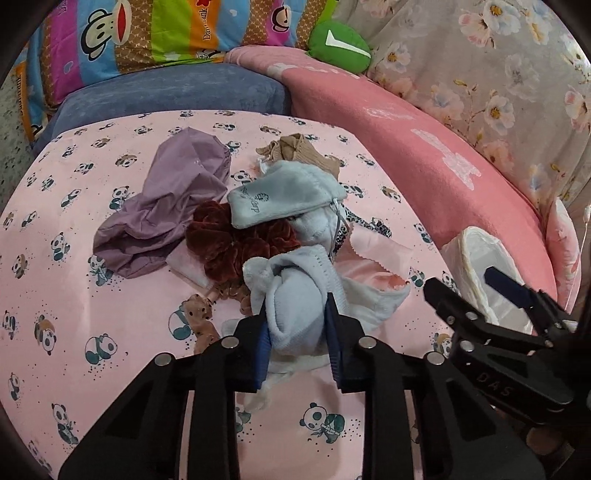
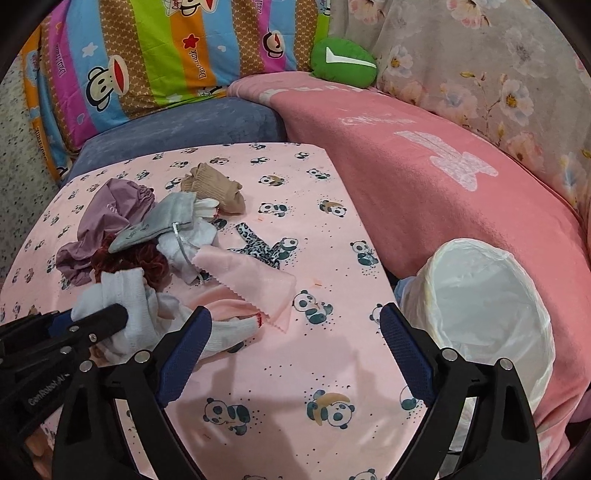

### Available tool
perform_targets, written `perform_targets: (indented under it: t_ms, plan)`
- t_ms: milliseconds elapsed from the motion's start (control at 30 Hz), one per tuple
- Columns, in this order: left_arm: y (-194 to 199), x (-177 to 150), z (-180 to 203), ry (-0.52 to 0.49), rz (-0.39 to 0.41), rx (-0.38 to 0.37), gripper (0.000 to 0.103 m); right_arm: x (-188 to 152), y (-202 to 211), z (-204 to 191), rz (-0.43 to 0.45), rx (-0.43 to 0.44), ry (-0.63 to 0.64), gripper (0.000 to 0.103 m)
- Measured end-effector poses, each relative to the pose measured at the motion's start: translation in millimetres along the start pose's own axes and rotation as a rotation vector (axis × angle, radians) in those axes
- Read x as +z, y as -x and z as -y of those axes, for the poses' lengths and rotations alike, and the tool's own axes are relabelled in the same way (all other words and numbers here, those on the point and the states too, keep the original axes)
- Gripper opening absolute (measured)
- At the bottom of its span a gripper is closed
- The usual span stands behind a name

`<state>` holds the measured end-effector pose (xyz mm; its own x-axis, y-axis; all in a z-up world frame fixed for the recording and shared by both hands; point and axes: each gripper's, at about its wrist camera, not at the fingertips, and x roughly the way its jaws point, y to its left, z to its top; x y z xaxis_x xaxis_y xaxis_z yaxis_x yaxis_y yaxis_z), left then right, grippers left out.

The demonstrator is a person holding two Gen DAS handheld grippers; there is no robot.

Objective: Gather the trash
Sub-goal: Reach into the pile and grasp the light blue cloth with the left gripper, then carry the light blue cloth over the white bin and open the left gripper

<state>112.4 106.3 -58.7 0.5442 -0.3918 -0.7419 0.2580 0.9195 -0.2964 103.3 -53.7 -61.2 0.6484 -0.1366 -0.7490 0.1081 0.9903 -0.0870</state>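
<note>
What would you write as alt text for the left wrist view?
The left hand-held gripper is shut on a pale blue sock at the near edge of a pile of small fabric items on a pink panda-print cloth. At right, the open right hand-held gripper hovers beside a white-lined bin.

A home, likely a bedroom: pink panda-print sheet (image 2: 280, 369), pink fleece blanket (image 2: 424, 192), striped cartoon-monkey pillow (image 1: 155, 33), floral quilt (image 1: 498, 62), scattered soft cloth items.
</note>
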Motion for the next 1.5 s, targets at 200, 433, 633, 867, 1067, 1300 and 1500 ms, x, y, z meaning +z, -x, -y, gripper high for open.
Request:
perform_targets:
  t_ms: [200, 433, 633, 867, 1067, 1300, 1500]
  plan:
    - [28, 4, -21, 0.027, 0.071, 0.059, 0.025, -6, -5, -18, -0.023, 0.076, 0.012, 0.081]
    - [31, 6, -43, 0.062, 0.086, 0.114, 0.025, -9, -11, -37, -0.060, 0.182, -0.015, 0.075]
    - [27, 1, -57, 0.075, 0.066, 0.132, 0.025, -17, -4, -73, -0.086, 0.316, 0.036, 0.074]
    - [25, -8, -69, 0.095, 0.045, 0.144, 0.025, -36, -8, -115, -0.153, 0.388, 0.153, 0.044]
    - [31, -10, -74, 0.108, 0.046, 0.143, 0.026, -42, -10, -120, -0.157, 0.407, 0.159, 0.008]
    - [44, -7, -59, 0.082, 0.077, 0.160, 0.025, -25, 23, -94, -0.035, 0.310, 0.138, 0.007]
    - [60, 3, -37, 0.040, 0.123, 0.143, 0.025, -5, 62, -49, 0.085, 0.259, 0.050, 0.007]
